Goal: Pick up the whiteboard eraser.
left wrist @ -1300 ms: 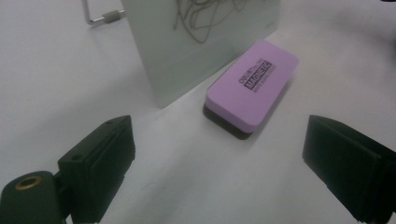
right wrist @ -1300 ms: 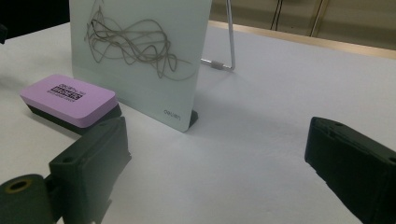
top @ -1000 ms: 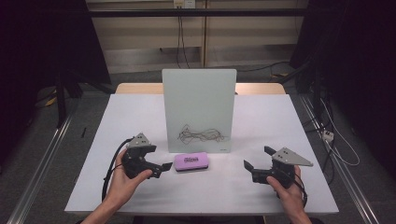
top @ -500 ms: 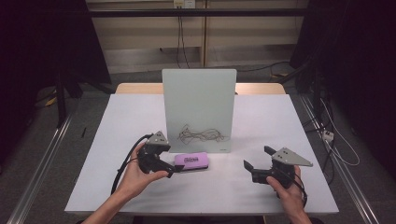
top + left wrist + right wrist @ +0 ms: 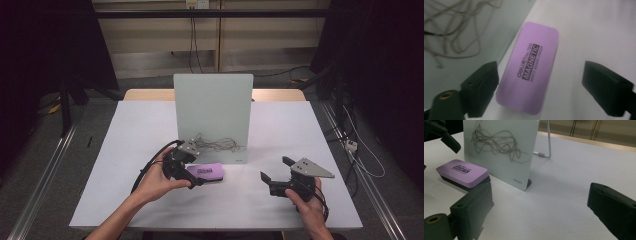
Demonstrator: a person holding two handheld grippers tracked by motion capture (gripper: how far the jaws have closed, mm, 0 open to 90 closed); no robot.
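A purple whiteboard eraser [image 5: 206, 172] lies flat on the white table [image 5: 140, 130], just in front of an upright whiteboard [image 5: 212, 115] covered with scribbled lines. My left gripper [image 5: 195, 174] reaches over the eraser from the left. In the left gripper view the eraser [image 5: 531, 67] lies between the jaws of the left gripper [image 5: 544, 90]; one jaw is right beside its edge, the other stands apart. The jaws have just been closing and do not press on it. My right gripper [image 5: 276, 169] rests open at the right with only bare table between the jaws [image 5: 541, 210].
The whiteboard [image 5: 499, 147] leans on a wire stand [image 5: 547, 143] behind it. In the right gripper view the eraser [image 5: 461, 172] sits at the board's foot. Dark floor, rails and cables surround the table.
The left hand has carried its gripper rightward from the table's left part to the eraser, and its jaws now straddle it. The right gripper has stayed in place.
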